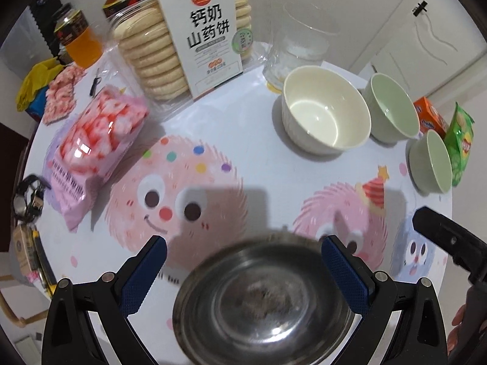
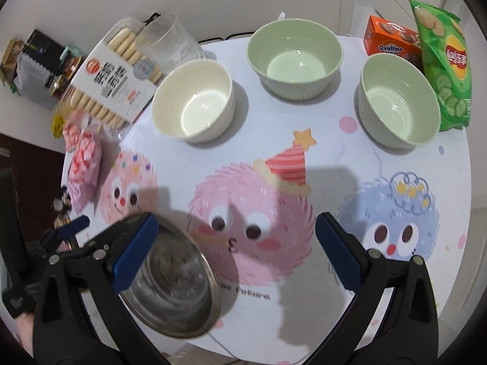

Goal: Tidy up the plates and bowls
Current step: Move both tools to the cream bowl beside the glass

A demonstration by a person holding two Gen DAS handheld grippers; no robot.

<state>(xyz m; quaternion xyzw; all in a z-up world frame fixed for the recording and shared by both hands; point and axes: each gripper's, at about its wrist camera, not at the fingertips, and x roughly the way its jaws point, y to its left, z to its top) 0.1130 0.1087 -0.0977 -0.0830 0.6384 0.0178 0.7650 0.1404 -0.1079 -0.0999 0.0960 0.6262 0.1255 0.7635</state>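
Observation:
A steel bowl (image 1: pixel 264 298), blurred, sits low at the table's near edge between the wide-apart fingers of my left gripper (image 1: pixel 243 248), which is open; no pad visibly touches it. In the right wrist view the steel bowl (image 2: pixel 173 276) shows partly behind the left finger of my right gripper (image 2: pixel 237 228), which is open with nothing between its fingers. Further back stand a cream bowl (image 1: pixel 325 115) (image 2: pixel 193 100) and two pale green bowls (image 2: pixel 293 60) (image 2: pixel 398 97), all upright and empty.
Around the round cartoon tablecloth (image 2: pixel 274 158) stand a biscuit pack (image 1: pixel 185 39), a clear glass (image 1: pixel 301 39), a pink sweets bag (image 1: pixel 91 149), two bottles (image 1: pixel 79 36), an orange Ovaltine box (image 2: pixel 389 39) and a green crisps bag (image 2: pixel 444 67).

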